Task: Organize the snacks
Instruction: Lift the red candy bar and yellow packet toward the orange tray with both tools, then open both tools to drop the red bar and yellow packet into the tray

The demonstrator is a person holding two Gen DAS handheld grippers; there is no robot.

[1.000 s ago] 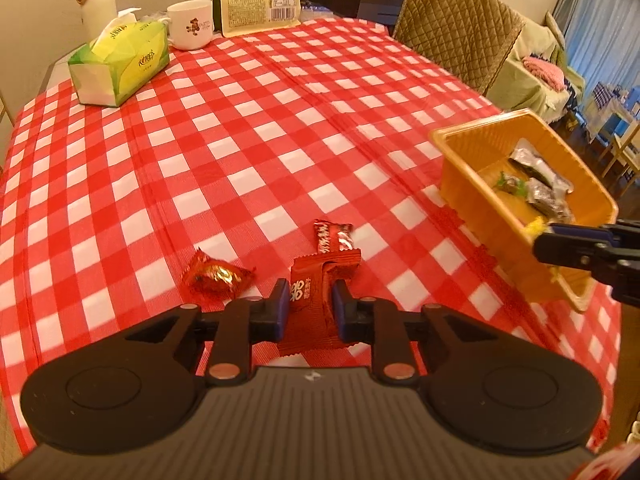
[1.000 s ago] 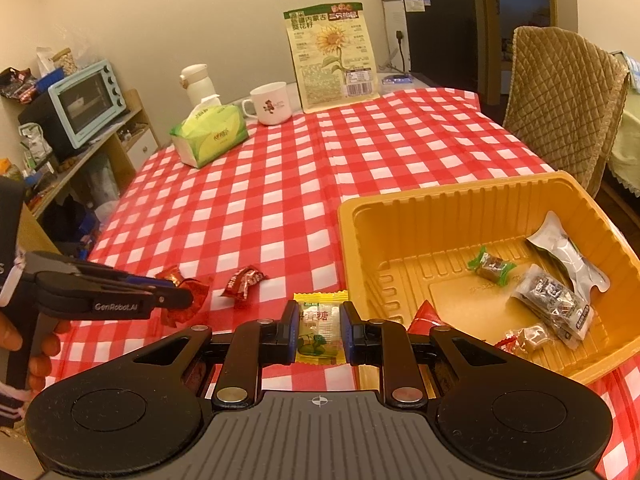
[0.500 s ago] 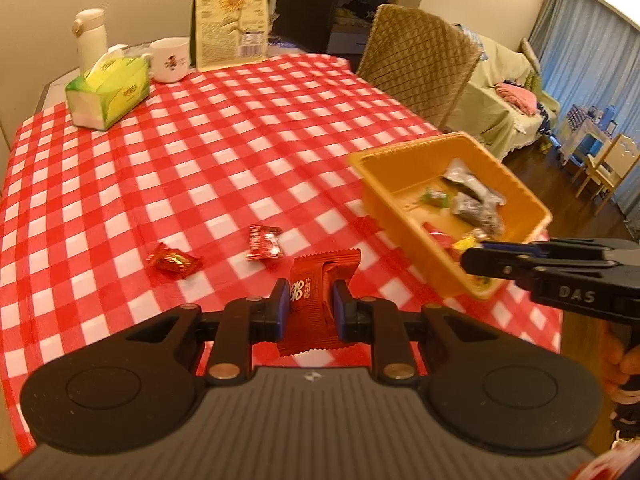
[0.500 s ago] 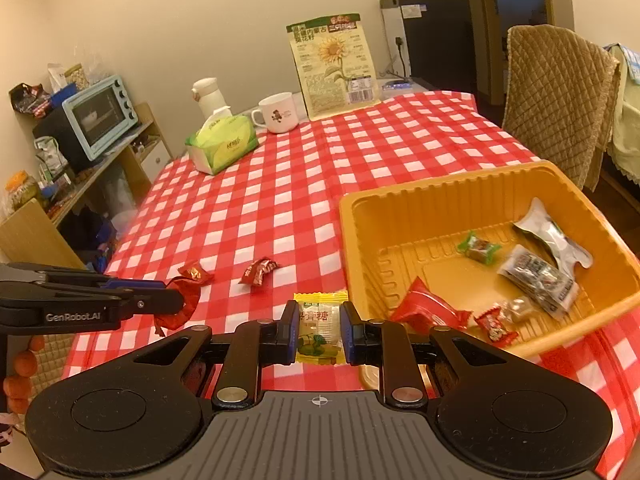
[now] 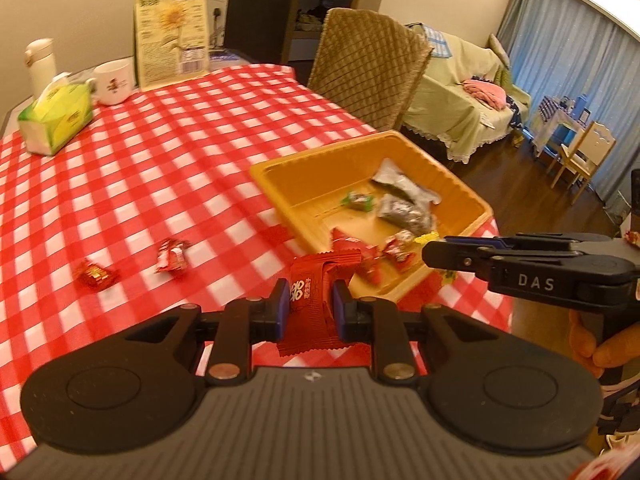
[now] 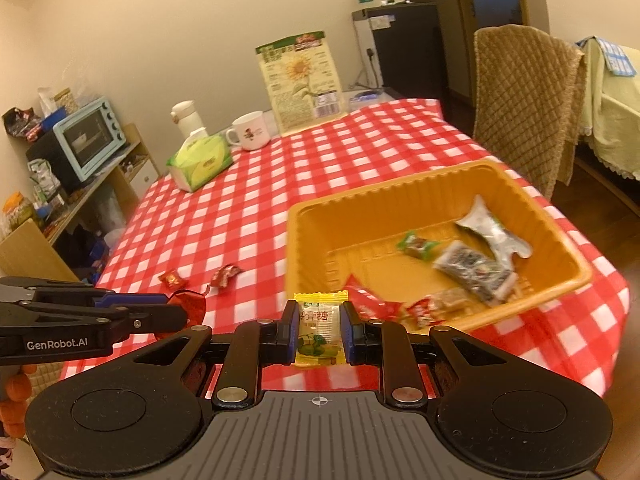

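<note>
Between left tool [image 5: 308,302] tips: red snack packet [image 5: 314,296], clamped mid-body. Right tool [image 6: 320,330] pinches yellow candy packet [image 6: 320,328]. Both look light, crinkly, slippery; grab flat middle, not seams.

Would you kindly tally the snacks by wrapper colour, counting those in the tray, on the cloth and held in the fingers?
Red snacks: 5
Yellow candy: 1
Green candy: 1
Silver packet: 1
Dark packet: 1
Pale candy: 1
Total: 10
</note>
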